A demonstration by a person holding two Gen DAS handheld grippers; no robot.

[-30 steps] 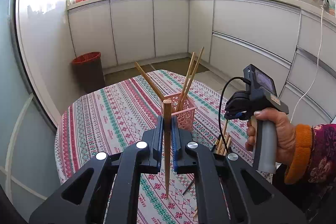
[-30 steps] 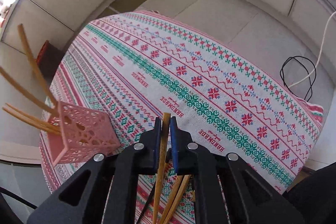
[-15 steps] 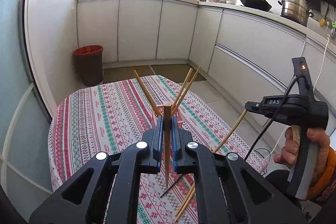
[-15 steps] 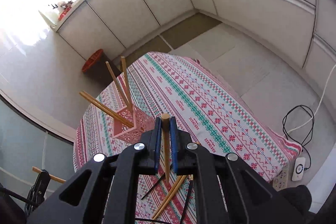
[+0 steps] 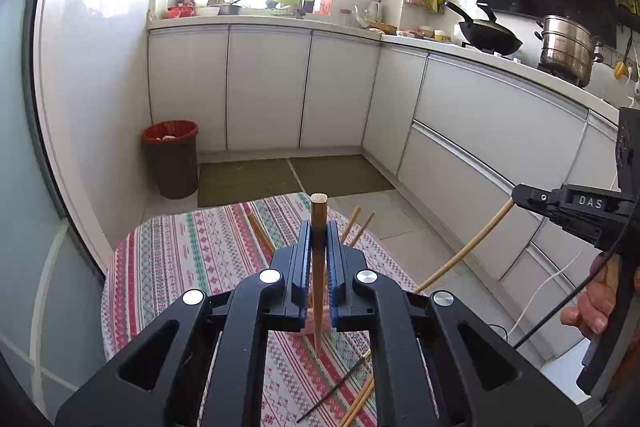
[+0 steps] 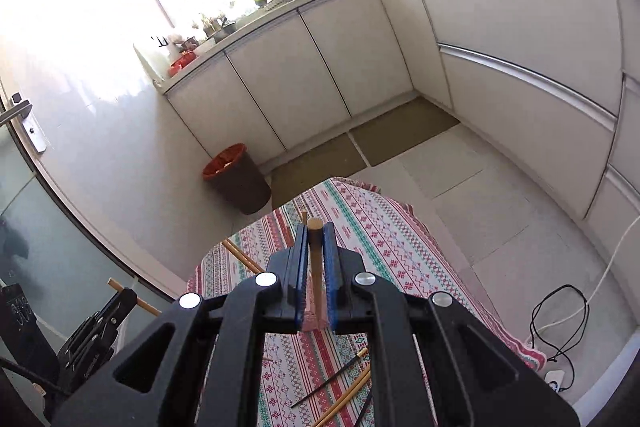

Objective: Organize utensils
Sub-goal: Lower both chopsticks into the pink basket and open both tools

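My left gripper (image 5: 319, 231) is shut on a wooden chopstick (image 5: 318, 279) that stands upright between its jaws, high above the patterned table (image 5: 192, 259). My right gripper (image 6: 316, 233) is shut on another wooden chopstick (image 6: 316, 275); it also shows at the right of the left wrist view (image 5: 520, 195), its chopstick (image 5: 464, 251) slanting down. The pink basket (image 5: 308, 323) is mostly hidden behind the jaws; several chopsticks (image 5: 356, 223) stick out of it. Loose chopsticks (image 5: 356, 399) and a dark one (image 5: 336, 387) lie on the cloth.
A red-lined bin (image 5: 172, 157) stands on the floor beyond the table. White cabinets (image 5: 264, 91) line the walls. A black and white cable (image 6: 560, 319) and socket lie on the floor at the right. A glass door (image 6: 24, 187) is on the left.
Both grippers have risen higher above the table with their chopsticks. The basket has dropped behind the jaws, and more of the kitchen shows.
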